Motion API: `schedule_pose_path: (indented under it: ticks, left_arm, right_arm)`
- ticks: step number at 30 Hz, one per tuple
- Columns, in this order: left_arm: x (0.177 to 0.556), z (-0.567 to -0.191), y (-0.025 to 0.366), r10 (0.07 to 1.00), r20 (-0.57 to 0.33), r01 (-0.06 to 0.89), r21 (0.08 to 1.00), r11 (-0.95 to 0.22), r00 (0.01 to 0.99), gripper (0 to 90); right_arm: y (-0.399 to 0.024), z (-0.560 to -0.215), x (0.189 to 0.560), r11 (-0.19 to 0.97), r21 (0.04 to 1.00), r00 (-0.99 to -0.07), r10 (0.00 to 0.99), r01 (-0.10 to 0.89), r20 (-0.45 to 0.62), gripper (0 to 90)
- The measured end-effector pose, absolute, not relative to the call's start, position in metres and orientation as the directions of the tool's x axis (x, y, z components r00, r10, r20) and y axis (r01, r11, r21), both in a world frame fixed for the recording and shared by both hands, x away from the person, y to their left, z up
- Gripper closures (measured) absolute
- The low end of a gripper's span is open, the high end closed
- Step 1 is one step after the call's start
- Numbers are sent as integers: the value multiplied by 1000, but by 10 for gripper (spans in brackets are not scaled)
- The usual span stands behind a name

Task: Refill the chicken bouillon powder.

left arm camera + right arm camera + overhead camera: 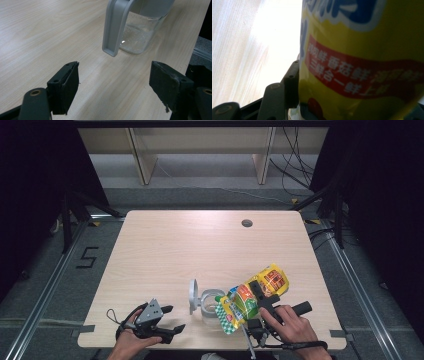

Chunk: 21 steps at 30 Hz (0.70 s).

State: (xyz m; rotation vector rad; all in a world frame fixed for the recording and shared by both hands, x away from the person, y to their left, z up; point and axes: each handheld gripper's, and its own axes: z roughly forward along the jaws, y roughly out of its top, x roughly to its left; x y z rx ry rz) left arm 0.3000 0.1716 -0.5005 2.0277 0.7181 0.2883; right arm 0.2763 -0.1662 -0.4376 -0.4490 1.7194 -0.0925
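Two black jaws of the right gripper [260, 296] clamp a glossy yellow pouch [252, 299] across its middle; in the right gripper view the left jaw pad lies flat against the pouch's smooth printed film, which carries a red band with white characters and blue lettering above. In the high view the pouch is tilted, its green-and-white spouted end low and directly over the open mouth of the glass jar [211, 306], its yellow end raised toward the table's right edge. The person's right hand [292, 322] grips the black handle behind the jaws.

The jar is clear, straight-walled and roughly square in section, standing upright on the table [200, 245] near the front edge. Its grey plastic lid [193, 296] is hinged open and stands up at the jar's left side. In the left gripper view the glass shows fine droplets or grains on its wall.

The left gripper [167, 320] rests low at the table's front-left, jaws spread wide with nothing between them, pointed toward the jar and well apart from it. The table is pale wood-grain laminate, matte and flat.
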Motion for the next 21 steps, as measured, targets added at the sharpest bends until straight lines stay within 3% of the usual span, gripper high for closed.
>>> schedule_pose_path:
  ticks: [6, 14, 21]
  left_arm:
    - [300, -500, 172, 592, -75, 373, 837, -400, 802, 234]
    - [300, -501, 172, 593, -77, 371, 841, -393, 802, 235]
    - [301, -500, 172, 590, -74, 373, 835, -404, 804, 234]
  right_arm:
    - [-163, -433, 277, 886, -375, -94, -413, -274, -906, 464]
    - [-165, -436, 274, 906, -339, -105, -374, -254, -921, 465]
    - [-163, -433, 273, 876, -403, -76, -436, -267, -897, 465]
